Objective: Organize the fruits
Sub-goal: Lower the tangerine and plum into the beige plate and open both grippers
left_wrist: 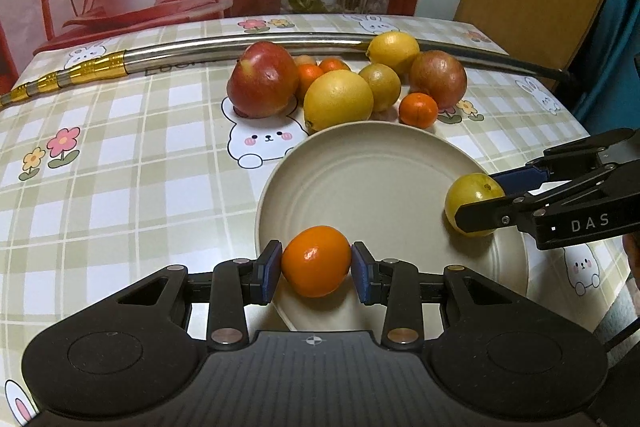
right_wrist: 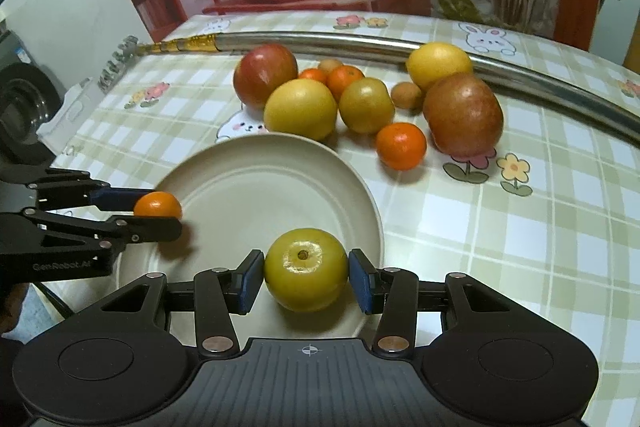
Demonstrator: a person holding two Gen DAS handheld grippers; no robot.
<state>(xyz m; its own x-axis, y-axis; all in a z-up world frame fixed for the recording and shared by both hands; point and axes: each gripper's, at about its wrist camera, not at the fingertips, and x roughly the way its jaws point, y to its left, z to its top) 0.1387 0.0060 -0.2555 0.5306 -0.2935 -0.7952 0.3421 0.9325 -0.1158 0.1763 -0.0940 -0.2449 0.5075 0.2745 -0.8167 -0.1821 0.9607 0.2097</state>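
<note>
My left gripper (left_wrist: 316,267) is shut on a small orange tangerine (left_wrist: 316,261) over the near rim of a beige plate (left_wrist: 360,179). My right gripper (right_wrist: 306,273) is shut on a yellow-green round fruit (right_wrist: 306,269) over the plate's (right_wrist: 248,187) near right part. Each gripper shows in the other view: the right gripper (left_wrist: 476,203) with the yellow-green fruit (left_wrist: 474,197), the left gripper (right_wrist: 160,217) with the tangerine (right_wrist: 158,205). Behind the plate lies a pile of fruit: two red apples (left_wrist: 262,79) (left_wrist: 438,79), yellow citrus (left_wrist: 338,99) (left_wrist: 394,51) and small tangerines (left_wrist: 418,110).
A long curved metal pole (left_wrist: 240,47) with a gold handle lies across the table behind the fruit. The table carries a checked bunny tablecloth (left_wrist: 120,167). A printed backdrop of plants hangs behind. A small brown fruit (right_wrist: 406,95) sits in the pile.
</note>
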